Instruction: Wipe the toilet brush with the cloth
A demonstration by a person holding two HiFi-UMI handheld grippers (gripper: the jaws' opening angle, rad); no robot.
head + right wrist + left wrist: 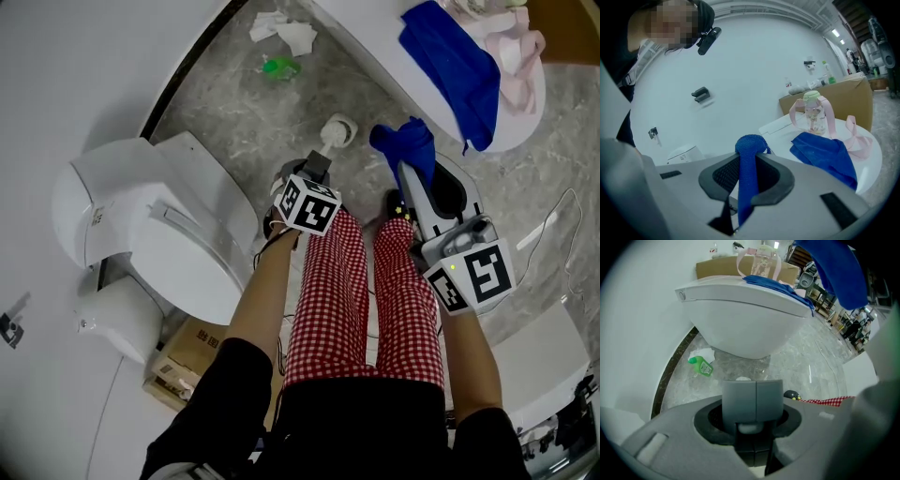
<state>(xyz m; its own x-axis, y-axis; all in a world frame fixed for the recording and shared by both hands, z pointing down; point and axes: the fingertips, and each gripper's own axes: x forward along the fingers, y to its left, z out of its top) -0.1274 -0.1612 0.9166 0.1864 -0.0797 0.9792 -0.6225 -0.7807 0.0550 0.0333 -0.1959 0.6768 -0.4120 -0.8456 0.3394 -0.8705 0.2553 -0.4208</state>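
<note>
My left gripper point(316, 173) points steeply down over the floor in front of the checked trousers. It is shut on the grey handle of the toilet brush point(752, 399), which fills the gap between the jaws point(752, 420). Just beyond the handle point(319, 165) lies a white round part point(338, 130); whether it is the brush's head or its holder I cannot tell. My right gripper point(410, 169) is shut on a blue cloth point(405, 141), which stands up bunched between the jaws point(749, 176) and hangs down through them point(748, 154).
A white toilet point(159, 234) stands at the left, a cardboard box point(187, 356) beside it. A white rounded tub point(375, 37) carries a second blue cloth point(459, 66) and a pink-strapped bottle point(813, 112). A green bottle point(279, 67) and tissues point(286, 33) lie on the marble floor.
</note>
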